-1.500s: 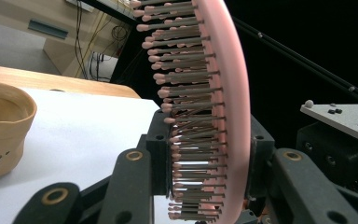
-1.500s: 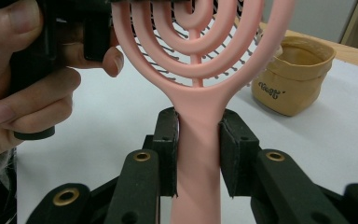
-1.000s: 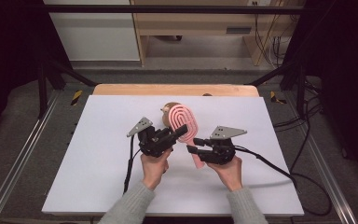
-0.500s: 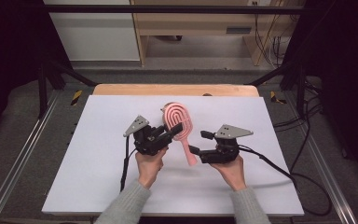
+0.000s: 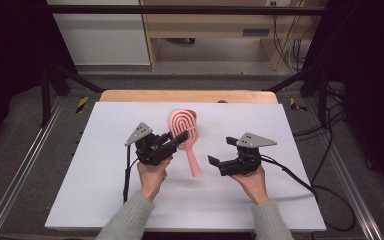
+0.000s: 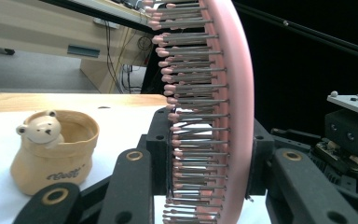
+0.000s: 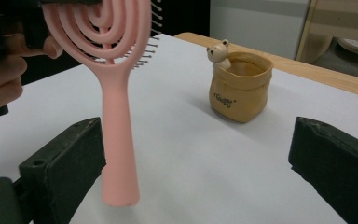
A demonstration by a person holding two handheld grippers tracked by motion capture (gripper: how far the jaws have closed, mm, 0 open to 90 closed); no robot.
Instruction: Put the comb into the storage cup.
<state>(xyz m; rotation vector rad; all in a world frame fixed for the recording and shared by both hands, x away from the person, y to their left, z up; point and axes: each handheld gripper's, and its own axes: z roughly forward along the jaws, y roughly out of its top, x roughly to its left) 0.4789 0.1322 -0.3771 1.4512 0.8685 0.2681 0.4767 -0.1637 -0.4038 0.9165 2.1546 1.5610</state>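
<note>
Clamping pink brush, left hand-held gripper mid-table.

The tongs clamp the pink hairbrush edge-on; a tan bear pot, seemingly ceramic, stands left.

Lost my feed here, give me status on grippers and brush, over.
Left gripper shut on pink hairbrush head, brush held off the table. Right gripper open, fingers apart beside the handle. Bear pot stands beyond, apart; nothing in the way.

A bear-faced pot is standing just behind the raised pink hairbrush, blocking passage there, while bare white tabletop is lying open on both sides.
</note>
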